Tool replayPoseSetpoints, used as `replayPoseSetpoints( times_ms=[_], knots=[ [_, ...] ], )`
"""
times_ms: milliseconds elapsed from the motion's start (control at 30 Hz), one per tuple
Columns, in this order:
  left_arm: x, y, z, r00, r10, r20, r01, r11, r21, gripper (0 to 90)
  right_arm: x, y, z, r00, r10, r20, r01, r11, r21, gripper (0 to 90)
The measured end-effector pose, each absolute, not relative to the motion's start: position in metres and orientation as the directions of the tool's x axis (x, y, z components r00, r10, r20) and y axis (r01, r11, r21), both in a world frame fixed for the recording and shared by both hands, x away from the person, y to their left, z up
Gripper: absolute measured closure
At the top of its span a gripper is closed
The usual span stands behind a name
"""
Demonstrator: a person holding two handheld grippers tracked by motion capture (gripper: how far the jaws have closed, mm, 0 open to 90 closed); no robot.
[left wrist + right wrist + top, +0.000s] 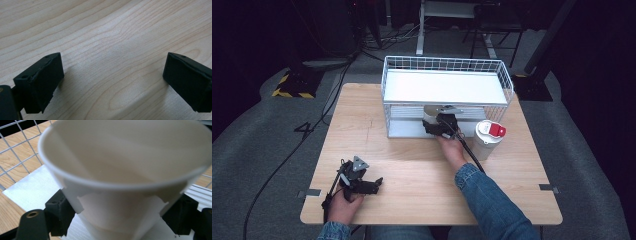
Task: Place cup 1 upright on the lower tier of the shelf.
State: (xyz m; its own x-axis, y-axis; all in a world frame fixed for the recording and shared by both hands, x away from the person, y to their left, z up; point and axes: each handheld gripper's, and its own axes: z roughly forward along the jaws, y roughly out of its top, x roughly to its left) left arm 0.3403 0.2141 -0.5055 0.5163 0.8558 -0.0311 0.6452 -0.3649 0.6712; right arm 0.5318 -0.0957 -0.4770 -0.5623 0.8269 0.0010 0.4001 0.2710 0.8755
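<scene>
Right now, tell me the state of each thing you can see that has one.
Paper cup: upright, empty, gripped on the wire rack's lower shelf.
Right gripper: shut on the paper cup.
Left gripper: open, holding nothing, low over the table.
White canister: upright, red flip lid closed, beside the rack.
Wire rack: upright, top shelf bare.

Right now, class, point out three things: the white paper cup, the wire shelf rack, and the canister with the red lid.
paper cup (120,217), right gripper view, on its outer wall.
wire shelf rack (447,64), high view, on its back rim.
canister (483,145), high view, on its white side.
</scene>
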Motion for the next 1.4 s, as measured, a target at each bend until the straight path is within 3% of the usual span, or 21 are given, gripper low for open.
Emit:
replayPoseSetpoints(
  times_ms=[267,467,900,1233,1400],
  knots=[
    [0.340,0.214,-0.505,0.516,0.856,-0.031,0.645,-0.365,0.671,3.8,0.531,-0.095,-0.477,-0.559,0.829,-0.025,0.381,0.284,0.880,15.9],
    [0.340,0.214,-0.505,0.516,0.856,-0.031,0.645,-0.365,0.671,3.8,0.526,-0.096,-0.472,-0.567,0.823,-0.026,0.363,0.278,0.889,3.4],
    [0.342,0.214,-0.505,0.522,0.852,-0.030,0.643,-0.370,0.671,3.8,0.480,-0.108,-0.461,-0.592,0.804,-0.056,0.342,0.313,0.886,3.3],
    [0.343,0.213,-0.505,0.520,0.854,-0.025,0.641,-0.371,0.672,3.8,0.438,-0.135,-0.447,-0.623,0.782,-0.009,0.343,0.283,0.896,4.1],
    [0.343,0.213,-0.506,0.516,0.856,-0.031,0.645,-0.364,0.672,3.8,0.416,-0.155,-0.438,-0.657,0.754,0.000,0.324,0.282,0.903,13.6]
  ],
)
